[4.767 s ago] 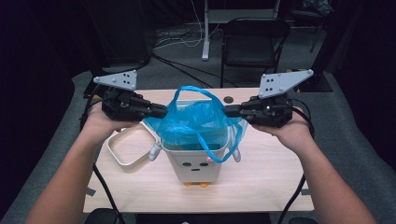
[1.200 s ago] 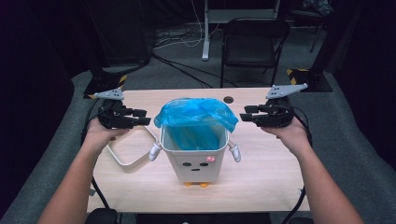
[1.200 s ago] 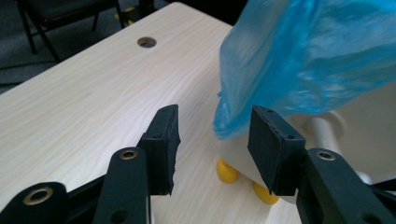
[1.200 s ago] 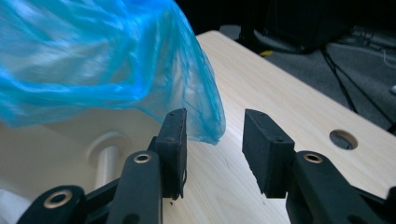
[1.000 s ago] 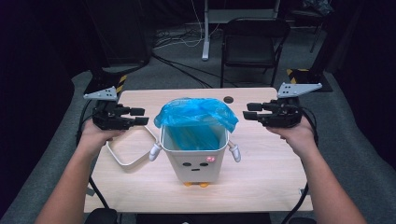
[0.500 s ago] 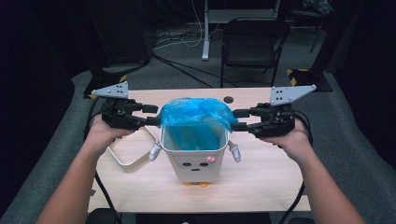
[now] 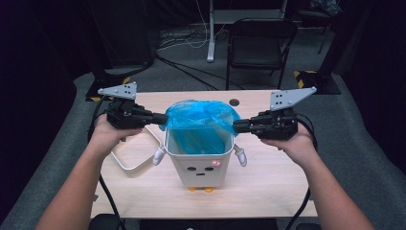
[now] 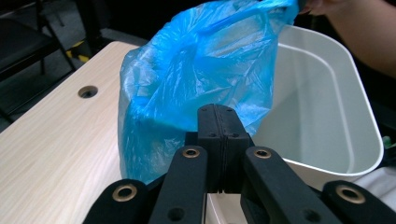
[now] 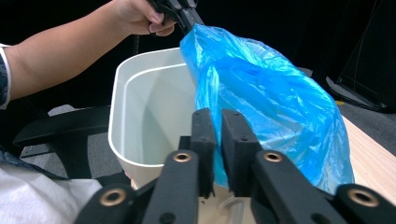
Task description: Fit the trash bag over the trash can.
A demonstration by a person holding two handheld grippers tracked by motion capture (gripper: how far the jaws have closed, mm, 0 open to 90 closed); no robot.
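A white bin (image 7: pixel 198 165) with a face and small arms stands mid-table, lined with a blue plastic bag (image 7: pixel 201 117). My left gripper (image 7: pixel 162 118) meets the bag's left edge; its jaws have just been closing and now pinch the blue film (image 8: pixel 201 60) between them (image 8: pixel 218 119). My right gripper (image 7: pixel 236 127) is at the bag's right edge; its jaws have likewise just closed on the plastic (image 9: pixel 261 93), which shows between the pads (image 9: pixel 218 122). The bag is stretched between both grippers above the bin's opening (image 8: pixel 327 107). The left gripper (image 9: pixel 180 11) also appears across the bin (image 9: pixel 144 112).
A white ring-shaped lid (image 7: pixel 129 160) lies on the wooden table (image 7: pixel 273 182) left of the bin. A round cable hole (image 7: pixel 234 102) sits at the table's far edge. A black chair (image 7: pixel 258 43) stands beyond the table.
Both grippers came inward from the table's sides to the bag's edges and rose a little. Their jaws, open half a second ago, are now closed on the blue plastic.
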